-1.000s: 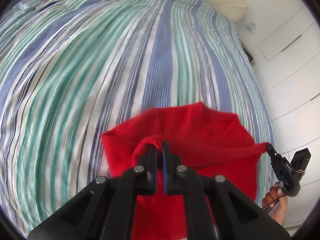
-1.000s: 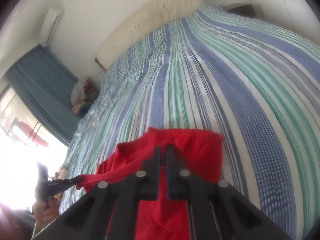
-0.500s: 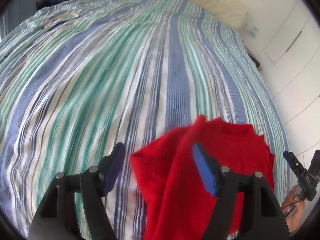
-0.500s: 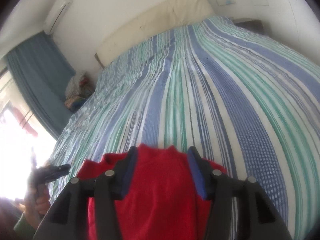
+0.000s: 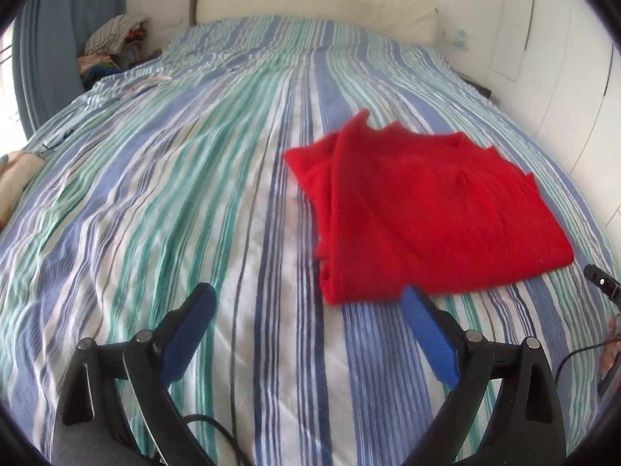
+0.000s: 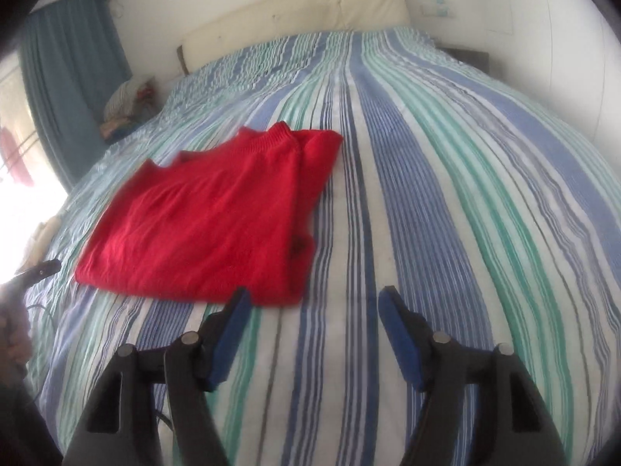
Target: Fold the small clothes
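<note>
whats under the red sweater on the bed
The red sweater lies folded flat on the striped bedcover. Only the cover shows around it; anything beneath its layers is hidden.

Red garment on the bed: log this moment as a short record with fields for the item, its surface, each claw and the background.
item: red garment, folded, lying flat
surface: striped bedspread, blue, green and white
left claw: jaws opening, nothing between them, short of the garment's near edge
right claw: jaws opening, nothing between them, clear of the garment
background: cream headboard; pile of clothes by the blue curtain
</note>
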